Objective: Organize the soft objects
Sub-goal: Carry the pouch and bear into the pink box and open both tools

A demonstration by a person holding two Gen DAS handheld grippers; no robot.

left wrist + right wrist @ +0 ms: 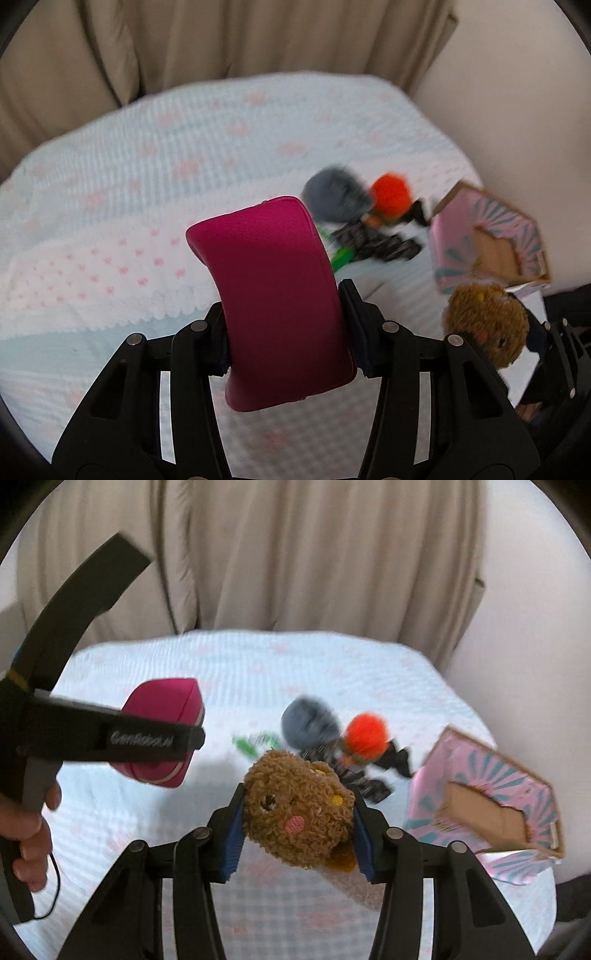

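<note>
Magenta pouch (273,295), brown plush (299,812), pink-and-teal striped box (491,801), orange pompom (365,731).

Beige curtain (295,554) (pleated) hangs behind the patterned bedspread (147,155).

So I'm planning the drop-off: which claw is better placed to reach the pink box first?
Right. The right claw, holding the brown plush, sits nearer the pink box; the left claw holds the magenta cushion farther away.

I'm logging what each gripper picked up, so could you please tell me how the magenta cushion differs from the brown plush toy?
The magenta cushion is smooth and plain; the brown plush toy is curly-furred with an embroidered face. The cushion is a curved, flat-sided block; the toy is rounded. The cushion sits in the left gripper, the toy in the right gripper. Both are soft, pinched between pads and held above the bed.
</note>
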